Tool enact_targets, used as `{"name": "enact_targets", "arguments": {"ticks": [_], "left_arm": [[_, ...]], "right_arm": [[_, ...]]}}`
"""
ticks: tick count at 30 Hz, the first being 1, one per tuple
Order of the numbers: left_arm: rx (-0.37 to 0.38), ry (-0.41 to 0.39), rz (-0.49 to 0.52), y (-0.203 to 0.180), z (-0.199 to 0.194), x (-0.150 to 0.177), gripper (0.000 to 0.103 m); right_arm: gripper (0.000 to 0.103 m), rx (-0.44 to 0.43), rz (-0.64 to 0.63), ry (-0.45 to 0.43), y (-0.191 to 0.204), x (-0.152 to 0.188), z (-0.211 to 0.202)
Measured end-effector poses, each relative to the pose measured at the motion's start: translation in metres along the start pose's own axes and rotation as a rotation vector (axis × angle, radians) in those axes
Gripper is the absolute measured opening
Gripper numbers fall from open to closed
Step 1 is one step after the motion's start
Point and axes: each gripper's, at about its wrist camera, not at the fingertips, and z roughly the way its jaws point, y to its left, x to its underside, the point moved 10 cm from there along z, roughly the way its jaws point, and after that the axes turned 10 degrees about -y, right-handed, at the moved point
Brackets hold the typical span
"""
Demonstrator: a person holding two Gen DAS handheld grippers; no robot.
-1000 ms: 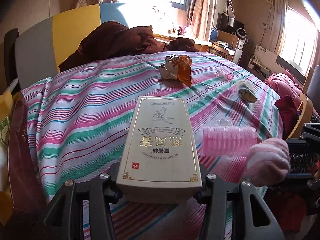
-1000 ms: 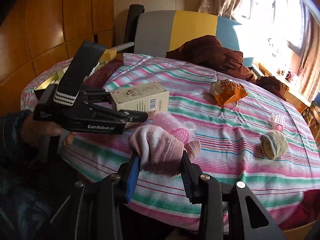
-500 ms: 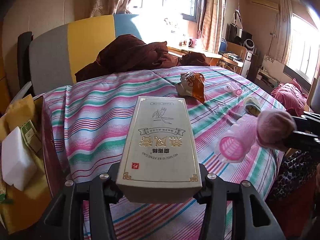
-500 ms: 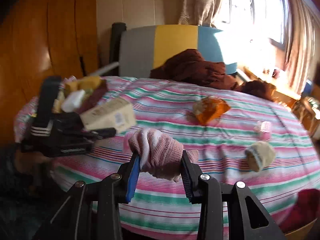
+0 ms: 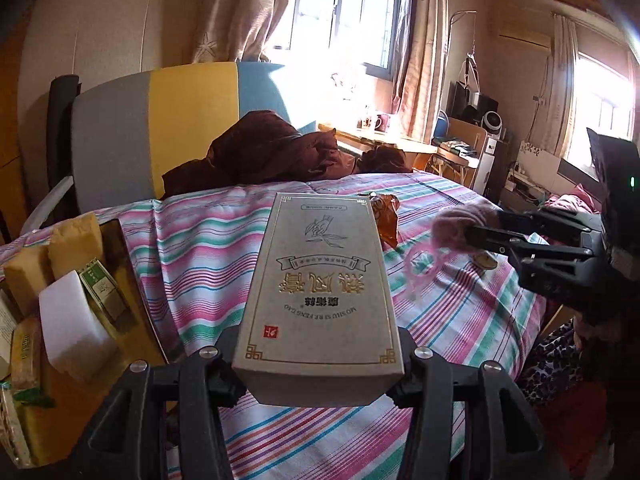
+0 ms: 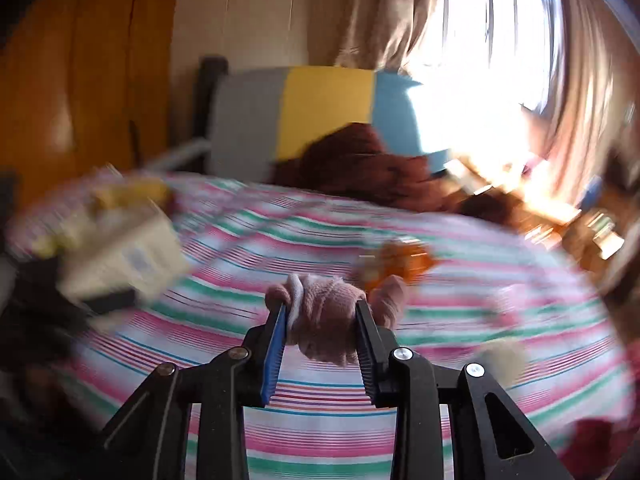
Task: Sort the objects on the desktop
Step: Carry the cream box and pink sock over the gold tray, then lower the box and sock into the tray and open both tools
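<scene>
At the far left of the left wrist view, an open container (image 5: pixel 132 280) stood at the edge of the striped tablecloth (image 5: pixel 208 256), already packed upright with yellow packets, a white block and a green-labelled carton; it looked like the collecting place for boxed goods. Just right of it, the left gripper (image 5: pixel 318 376) was clamped on the near end of a long grey gift box (image 5: pixel 320 284) with gold lettering, jaws set to the box's width, carrying it flat and clear of the cloth, probably toward that container. Beyond the box, an orange snack wrapper (image 5: pixel 388 220) lay on the table, not yet sorted. To the right, the right gripper (image 6: pixel 322 330) pinched a pink knitted sock (image 6: pixel 324 320) between narrowed jaws, the soft bundle bulging past the pads and held above the cloth. The right wrist view was heavily motion-blurred, so the small objects farther right could not be identified.
</scene>
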Motion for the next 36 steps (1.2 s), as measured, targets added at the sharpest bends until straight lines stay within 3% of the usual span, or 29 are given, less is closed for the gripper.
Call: {"name": "enact_targets", "arguments": {"ticks": [1,3,4,6,11,17,22,29,36], "left_arm": [[-0.003,-0.007,-0.002,0.002,-0.003,-0.002,0.052],[-0.011,-0.016,-0.009,0.009,-0.010,-0.005,0.052],[-0.015,-0.021,-0.013,0.012,-0.013,-0.007,0.052],[-0.022,-0.030,-0.020,0.018,-0.019,-0.009,0.052],[-0.079,-0.058,-0.042,0.050,-0.048,-0.014,0.052],[-0.243,-0.056,-0.052,0.114,-0.089,0.001,0.052],[-0.370,-0.027,-0.127,0.172,-0.120,0.030,0.052],[-0.422,-0.003,-0.184,0.202,-0.130,0.053,0.052],[-0.412,0.037,-0.204,0.206,-0.114,0.061,0.052]], "right_arm": [[0.033,-0.014,0.021,-0.007,0.001,-0.003,0.000],[0.033,0.281,-0.258,0.018,-0.010,-0.001,0.010],[0.033,0.256,-0.235,0.024,-0.009,-0.001,0.012],[0.033,0.061,-0.043,0.017,0.000,-0.005,0.010],[0.033,-0.052,-0.066,0.024,0.038,0.000,0.018],[0.034,-0.222,-0.120,0.050,0.118,0.016,0.039],[0.034,-0.363,-0.165,0.036,0.188,0.015,0.047],[0.035,-0.443,-0.287,0.042,0.254,0.019,0.071],[0.038,-0.418,-0.358,0.156,0.271,0.041,0.112]]}}
